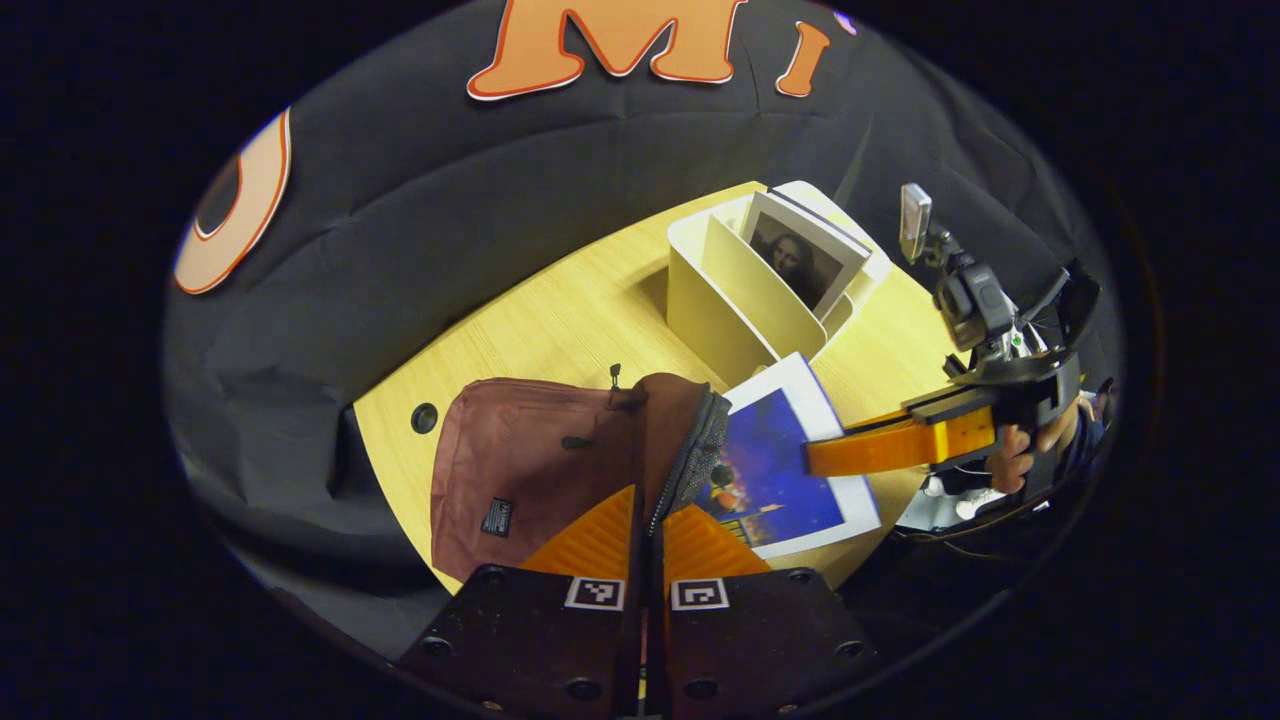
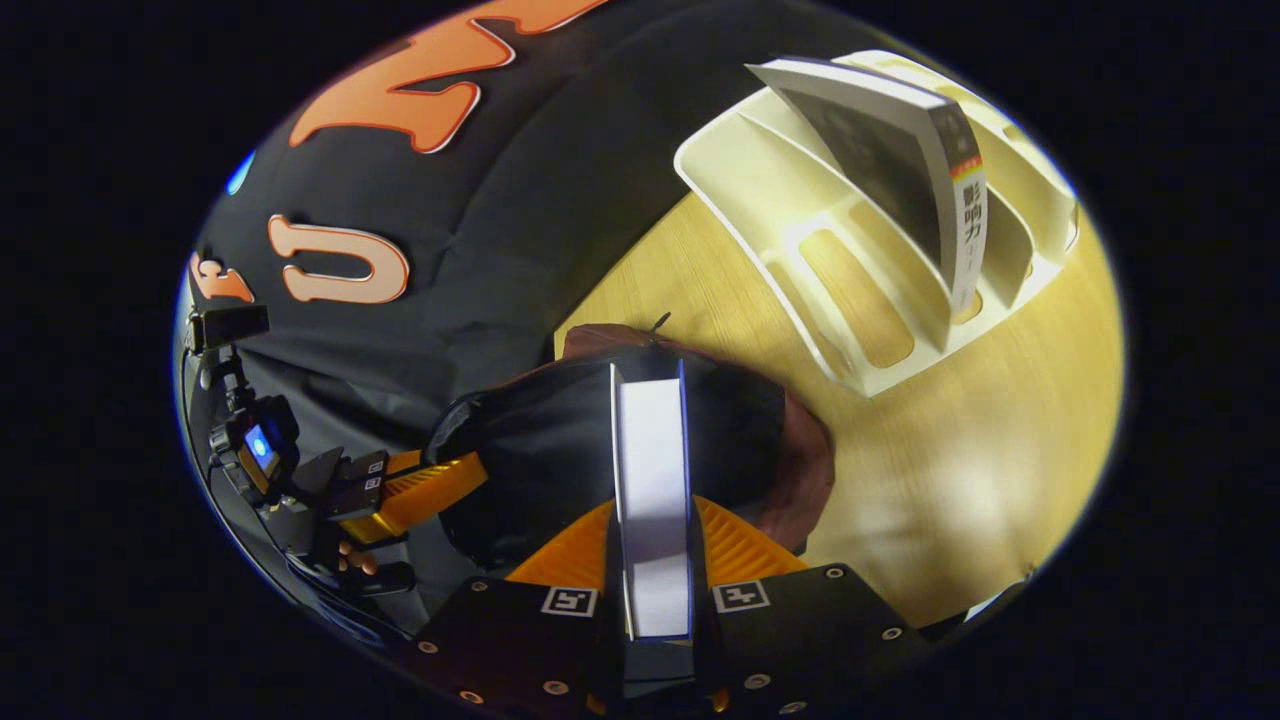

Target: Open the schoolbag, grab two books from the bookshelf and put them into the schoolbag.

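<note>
The maroon schoolbag [image 1: 520,460] lies on the wooden table [image 1: 560,320]. My left gripper [image 1: 648,500] is shut on the zipper edge of its opening and holds it up. In the right gripper view the bag's dark mouth [image 2: 540,450] gapes, with the left gripper [image 2: 470,475] at its rim. My right gripper [image 2: 652,505] is shut on a blue book [image 2: 650,470], seen edge-on, its far end over the mouth. From the left gripper view the blue book [image 1: 770,460] sits beside the opening with the right gripper [image 1: 830,452] on it. A second book [image 1: 800,255] stands in the cream bookshelf [image 1: 720,300].
The bookshelf [image 2: 830,230] stands at the back of the table, its book [image 2: 900,150] leaning in a rear slot and the front slots bare. A hand [image 1: 1015,455] holds the right gripper. Bare tabletop [image 2: 950,450] lies right of the bag. A cable hole [image 1: 424,417] sits left of the bag.
</note>
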`<state>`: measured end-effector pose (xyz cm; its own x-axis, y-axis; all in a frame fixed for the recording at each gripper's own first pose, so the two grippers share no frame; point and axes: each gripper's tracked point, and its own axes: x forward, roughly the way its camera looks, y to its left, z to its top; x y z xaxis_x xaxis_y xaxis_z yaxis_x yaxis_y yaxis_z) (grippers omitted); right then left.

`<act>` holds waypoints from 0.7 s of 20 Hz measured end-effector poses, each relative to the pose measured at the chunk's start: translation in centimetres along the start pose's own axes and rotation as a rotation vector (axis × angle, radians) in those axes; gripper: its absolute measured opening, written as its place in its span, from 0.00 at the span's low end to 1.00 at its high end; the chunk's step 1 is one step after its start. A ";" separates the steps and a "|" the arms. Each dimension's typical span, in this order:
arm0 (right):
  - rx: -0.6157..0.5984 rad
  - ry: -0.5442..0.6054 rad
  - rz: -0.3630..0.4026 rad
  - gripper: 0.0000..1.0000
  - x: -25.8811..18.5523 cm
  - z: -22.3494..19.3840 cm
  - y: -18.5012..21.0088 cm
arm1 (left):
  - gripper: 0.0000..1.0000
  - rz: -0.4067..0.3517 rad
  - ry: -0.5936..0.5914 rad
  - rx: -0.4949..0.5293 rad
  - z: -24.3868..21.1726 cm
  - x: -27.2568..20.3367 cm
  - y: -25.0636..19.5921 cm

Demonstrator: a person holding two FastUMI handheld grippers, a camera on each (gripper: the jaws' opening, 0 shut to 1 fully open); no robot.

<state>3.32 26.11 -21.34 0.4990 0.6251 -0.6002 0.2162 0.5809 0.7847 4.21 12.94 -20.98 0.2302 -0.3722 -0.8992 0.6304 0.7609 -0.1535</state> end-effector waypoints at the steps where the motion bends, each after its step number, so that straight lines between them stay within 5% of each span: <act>1: 0.012 -0.009 0.011 0.27 1.0 -0.1 -0.1 | 0.03 -0.003 0.001 -0.002 0.1 0.0 -0.1; 14: 0.024 -0.086 0.152 0.27 8.9 -1.4 1.2 | 0.03 -0.061 -0.030 0.059 0.5 -0.4 -3.7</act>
<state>6.88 33.11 -25.99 0.5970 0.6572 -0.4601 0.1527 0.4699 0.8694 2.17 10.03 -19.83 0.2112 -0.4335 -0.8761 0.6865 0.7038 -0.1828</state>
